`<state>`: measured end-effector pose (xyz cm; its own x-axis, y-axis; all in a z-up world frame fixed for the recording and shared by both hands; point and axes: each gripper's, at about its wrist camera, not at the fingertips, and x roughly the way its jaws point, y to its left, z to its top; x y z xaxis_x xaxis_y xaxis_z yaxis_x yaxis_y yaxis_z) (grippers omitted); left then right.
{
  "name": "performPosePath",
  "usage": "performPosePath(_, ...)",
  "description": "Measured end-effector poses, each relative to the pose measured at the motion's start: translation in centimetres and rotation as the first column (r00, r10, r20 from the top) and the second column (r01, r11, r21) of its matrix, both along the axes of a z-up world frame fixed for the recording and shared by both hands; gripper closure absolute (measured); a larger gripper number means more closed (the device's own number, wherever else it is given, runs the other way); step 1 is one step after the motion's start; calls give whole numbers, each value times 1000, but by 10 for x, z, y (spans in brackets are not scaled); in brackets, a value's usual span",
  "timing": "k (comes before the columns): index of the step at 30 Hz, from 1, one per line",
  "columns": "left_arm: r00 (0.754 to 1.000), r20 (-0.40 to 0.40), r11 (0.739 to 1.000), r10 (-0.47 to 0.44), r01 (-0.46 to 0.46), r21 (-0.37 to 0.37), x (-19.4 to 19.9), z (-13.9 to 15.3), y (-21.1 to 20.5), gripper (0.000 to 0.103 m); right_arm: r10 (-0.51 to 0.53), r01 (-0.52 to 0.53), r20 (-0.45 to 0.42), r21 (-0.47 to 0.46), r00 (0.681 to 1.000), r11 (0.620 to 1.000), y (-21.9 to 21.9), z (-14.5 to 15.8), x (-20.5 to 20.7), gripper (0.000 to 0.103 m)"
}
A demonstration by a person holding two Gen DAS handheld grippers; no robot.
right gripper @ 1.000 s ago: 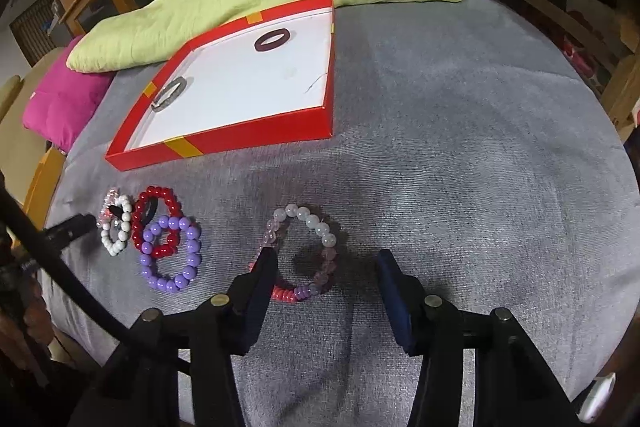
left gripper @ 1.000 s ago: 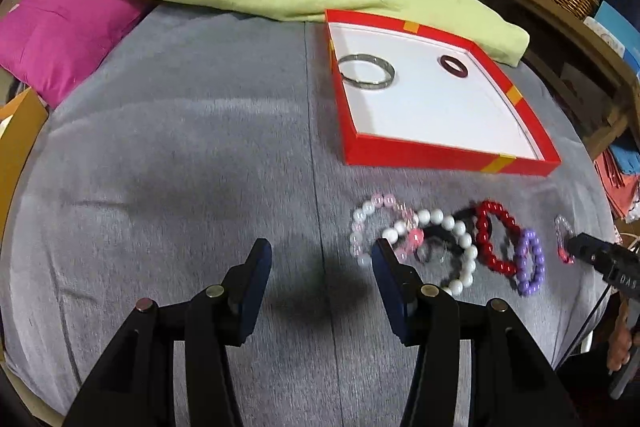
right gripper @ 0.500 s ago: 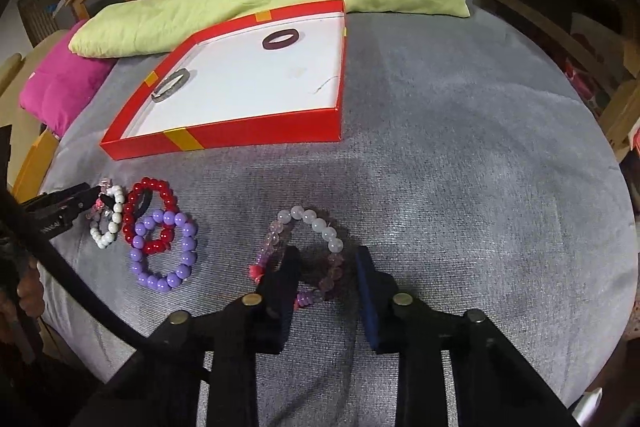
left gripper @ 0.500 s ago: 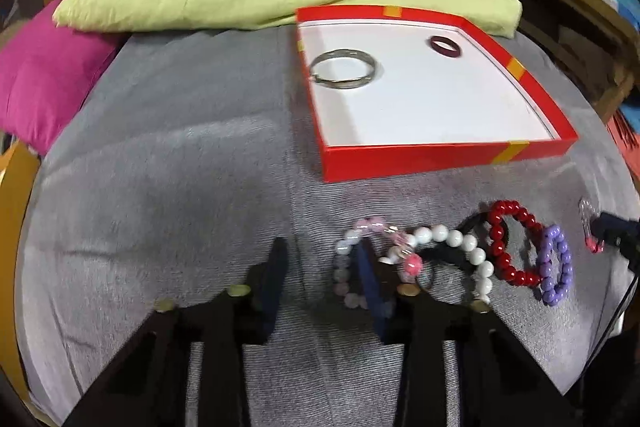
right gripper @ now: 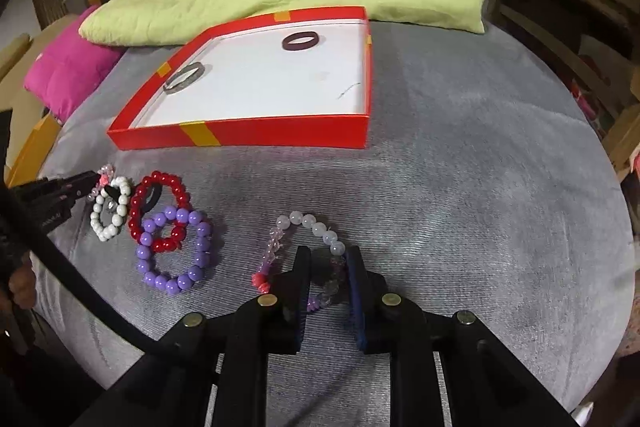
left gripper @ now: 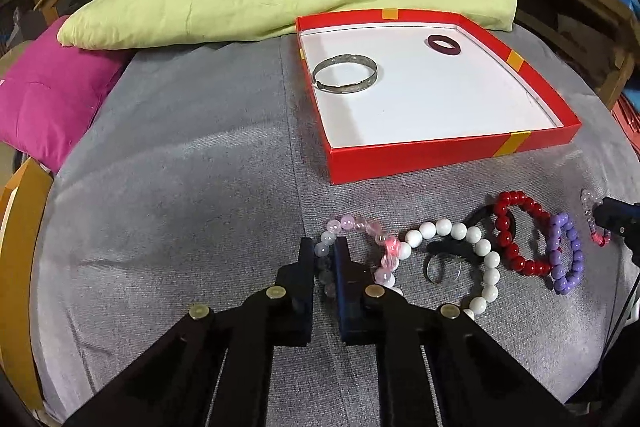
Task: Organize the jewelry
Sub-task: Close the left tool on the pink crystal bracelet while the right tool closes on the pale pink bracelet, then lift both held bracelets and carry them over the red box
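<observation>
I have the left gripper (left gripper: 325, 254) clamped on the pink bead bracelet (left gripper: 360, 251) lying on the grey cushion (left gripper: 180, 187). The right gripper (right gripper: 328, 263) pinches the lilac bead bracelet (right gripper: 308, 247) (light, floppy, beads slippery); best gripped across the strand.

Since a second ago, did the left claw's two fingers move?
Yes. The left claw stood wide open over bare grey cushion; now its fingers have come together, pinching the pink-and-white bead bracelet in front of the red box.
</observation>
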<state>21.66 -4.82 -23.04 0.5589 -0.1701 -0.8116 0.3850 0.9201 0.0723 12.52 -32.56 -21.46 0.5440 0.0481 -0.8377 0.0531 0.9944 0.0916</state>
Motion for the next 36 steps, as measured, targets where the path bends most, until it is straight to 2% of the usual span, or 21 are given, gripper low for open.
performPosePath(4, 1000, -3, 1000, 3, -3, -8, 1, 0, 2, 95, 15, -15, 12, -20, 1000, 1000, 4, 1, -1, 95)
performPosePath(20, 999, 36, 998, 29, -27, -60, -2, 18, 18, 95, -56, 51, 80, 68, 995, 996, -13, 14, -4, 95)
performPosePath(36, 996, 80, 993, 32, -22, -118, -6, 41, 20, 95, -91, 59, 207, 157, 974, 986, -12, 40, -10, 95)
